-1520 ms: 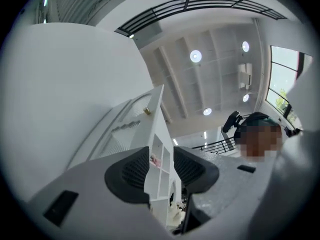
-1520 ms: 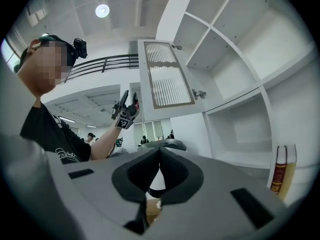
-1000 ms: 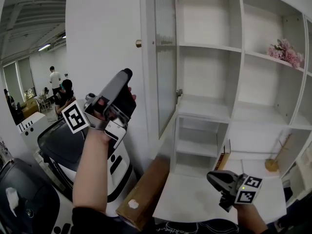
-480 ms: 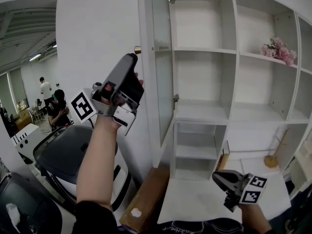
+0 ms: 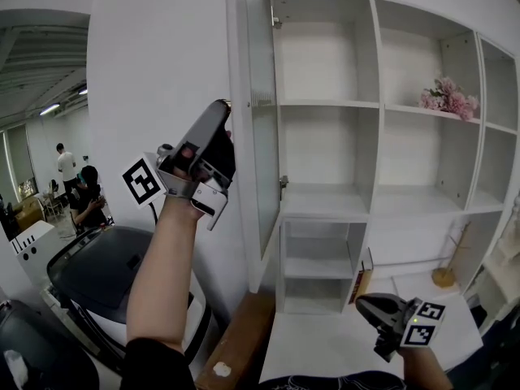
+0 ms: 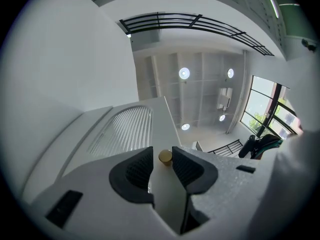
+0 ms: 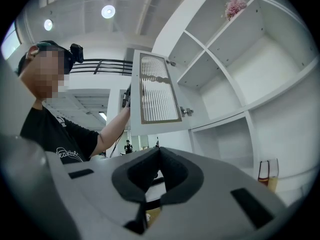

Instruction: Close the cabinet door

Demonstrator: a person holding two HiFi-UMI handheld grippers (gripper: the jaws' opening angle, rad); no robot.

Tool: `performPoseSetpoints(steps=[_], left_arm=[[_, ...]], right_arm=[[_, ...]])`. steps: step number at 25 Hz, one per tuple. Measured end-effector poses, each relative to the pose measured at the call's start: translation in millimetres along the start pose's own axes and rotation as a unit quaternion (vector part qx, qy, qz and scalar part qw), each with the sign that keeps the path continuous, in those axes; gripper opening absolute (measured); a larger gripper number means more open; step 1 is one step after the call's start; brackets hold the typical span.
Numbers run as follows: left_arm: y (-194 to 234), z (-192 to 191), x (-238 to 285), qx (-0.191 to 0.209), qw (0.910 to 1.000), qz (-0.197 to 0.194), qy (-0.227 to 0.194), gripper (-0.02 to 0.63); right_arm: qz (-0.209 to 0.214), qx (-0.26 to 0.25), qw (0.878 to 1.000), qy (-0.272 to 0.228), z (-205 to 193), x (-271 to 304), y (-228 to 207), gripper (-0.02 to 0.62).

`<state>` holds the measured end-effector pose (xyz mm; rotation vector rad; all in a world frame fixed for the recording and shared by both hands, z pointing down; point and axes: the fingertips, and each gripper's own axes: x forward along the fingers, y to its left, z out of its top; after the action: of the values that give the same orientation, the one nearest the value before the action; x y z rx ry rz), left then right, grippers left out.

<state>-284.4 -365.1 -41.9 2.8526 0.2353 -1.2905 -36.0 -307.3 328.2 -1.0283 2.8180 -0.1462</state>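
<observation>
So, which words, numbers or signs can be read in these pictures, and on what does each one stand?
No text can be read here.
Left cube marker: black-and-white pattern, no letters.
Right cube marker: the same kind of pattern.
T-shirt print: script, too blurred to read.
Box sticker: too small to tell.

Worn: black short-sleeved T-shirt (image 7: pixel 47 136) with white script print on the chest; black camera unit (image 7: pixel 75 51) on the head. Light grey wedge-shaped left gripper (image 5: pixel 218 109): dark ribbed pads (image 6: pixel 137 169), red dot, white cube (image 5: pixel 143 182) with black square marker; jaws closing, small brass knob (image 6: pixel 165 156) between them. Dark grey right gripper (image 5: pixel 362 301): like cube, green light.
</observation>
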Motion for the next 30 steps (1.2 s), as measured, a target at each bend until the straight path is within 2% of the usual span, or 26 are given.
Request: performPoseSetpoints(steps=[4, 8, 12, 17, 26, 30], left_arm=[[1.6, 1.0, 8.1, 0.007, 0.9999, -0.006, 0.008, 0.086], [2.4, -1.2, 9.5, -0.001, 0.9999, -0.011, 0.009, 0.084], [22.9, -13.9, 26.9, -0.011, 0.9999, -0.007, 0.002, 0.083], [23.3, -22.8, 32.9, -0.013, 0.9998, -0.003, 0.017, 0.083], [19.1, -35.0, 44.7, 0.018, 0.9990, -0.007, 0.041, 0.081], [9.4, -36.2, 49.1, 0.044, 0.9977, -0.017, 0.050, 0.081]], right_arm=[[-0.003, 0.004, 1.000, -0.005, 6.0, -5.8, -0.3, 0.006], [-0.009, 0.009, 1.000, -0.007, 3.8, -10.3, -2.5, 0.006], [-0.008, 0.020, 1.000, -0.008, 11.4, -17.2, -20.4, 0.006], [-0.010, 0.025, 1.000, -0.009, 9.8, -21.0, -22.8, 0.006], [-0.021, 0.027, 0.999, -0.013, 8.4, -23.0, -20.5, 0.006], [-0.035, 0.028, 0.999, -0.015, 6.8, -23.5, -13.8, 0.006]])
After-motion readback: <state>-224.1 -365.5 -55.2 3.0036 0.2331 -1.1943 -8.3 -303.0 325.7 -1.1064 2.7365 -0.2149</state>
